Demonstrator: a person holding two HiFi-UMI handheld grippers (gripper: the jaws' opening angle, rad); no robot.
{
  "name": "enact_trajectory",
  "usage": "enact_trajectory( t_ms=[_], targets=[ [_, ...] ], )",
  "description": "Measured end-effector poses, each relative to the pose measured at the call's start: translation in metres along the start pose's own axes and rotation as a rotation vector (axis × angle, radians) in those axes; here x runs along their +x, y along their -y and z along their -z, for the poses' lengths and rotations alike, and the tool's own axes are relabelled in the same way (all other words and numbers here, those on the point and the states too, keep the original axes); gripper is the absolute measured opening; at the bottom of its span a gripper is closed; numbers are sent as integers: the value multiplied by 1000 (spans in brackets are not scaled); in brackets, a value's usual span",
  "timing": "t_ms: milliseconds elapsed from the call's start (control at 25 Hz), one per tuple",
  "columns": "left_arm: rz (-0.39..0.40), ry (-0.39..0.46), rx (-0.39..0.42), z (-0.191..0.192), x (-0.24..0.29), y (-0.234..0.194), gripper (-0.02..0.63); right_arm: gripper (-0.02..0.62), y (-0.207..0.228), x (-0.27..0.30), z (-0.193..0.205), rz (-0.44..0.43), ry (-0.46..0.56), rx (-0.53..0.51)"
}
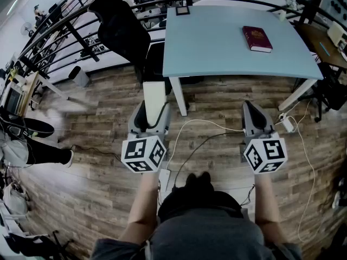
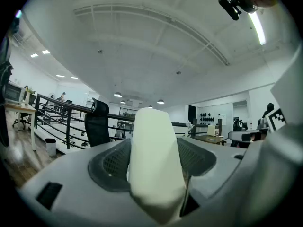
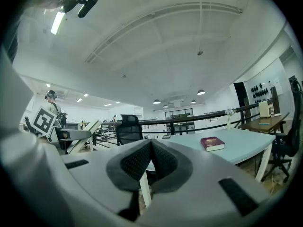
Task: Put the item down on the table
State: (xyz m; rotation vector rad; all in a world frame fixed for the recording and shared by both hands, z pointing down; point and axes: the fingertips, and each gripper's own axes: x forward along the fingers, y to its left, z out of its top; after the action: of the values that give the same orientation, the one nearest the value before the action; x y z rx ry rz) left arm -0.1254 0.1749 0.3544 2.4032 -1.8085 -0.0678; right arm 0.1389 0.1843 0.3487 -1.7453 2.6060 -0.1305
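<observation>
A white oblong block [image 1: 154, 97] [image 2: 154, 145] stands out forward from between the jaws of my left gripper [image 1: 150, 118] [image 2: 155, 167]. The jaws are spread wide and shut on it, with a ribbed pad on each side. The block hangs over the wooden floor, just short of the near left leg of the pale blue table [image 1: 217, 42] [image 3: 239, 144]. My right gripper [image 1: 255, 121] [image 3: 151, 150] is shut with nothing in it, its pads touching. It is also held over the floor, in front of the table.
A dark red book [image 1: 257, 38] [image 3: 211, 143] lies on the table's right part. A black office chair [image 1: 119, 28] [image 3: 129, 129] stands at the table's left corner before a black railing [image 1: 65, 15]. Cables [image 1: 206, 126] and a power strip [image 1: 286, 124] lie on the floor.
</observation>
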Motion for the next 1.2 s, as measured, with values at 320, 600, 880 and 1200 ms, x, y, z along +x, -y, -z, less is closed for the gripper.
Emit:
enact_trajectory(
  t_ms=[320, 600, 880, 1200],
  targets=[
    [-9, 9, 9, 0, 8, 25, 308, 3, 17, -8, 1, -28, 13, -22],
    [-32, 25, 26, -10, 19, 31, 308, 2, 25, 3, 2, -62, 5, -21],
    [-42, 21, 35, -10, 48, 19, 308, 2, 29, 31, 4, -75, 6, -42],
    [-31, 26, 37, -11, 121, -13, 308, 2, 45, 101, 7, -68, -16, -45]
  ],
)
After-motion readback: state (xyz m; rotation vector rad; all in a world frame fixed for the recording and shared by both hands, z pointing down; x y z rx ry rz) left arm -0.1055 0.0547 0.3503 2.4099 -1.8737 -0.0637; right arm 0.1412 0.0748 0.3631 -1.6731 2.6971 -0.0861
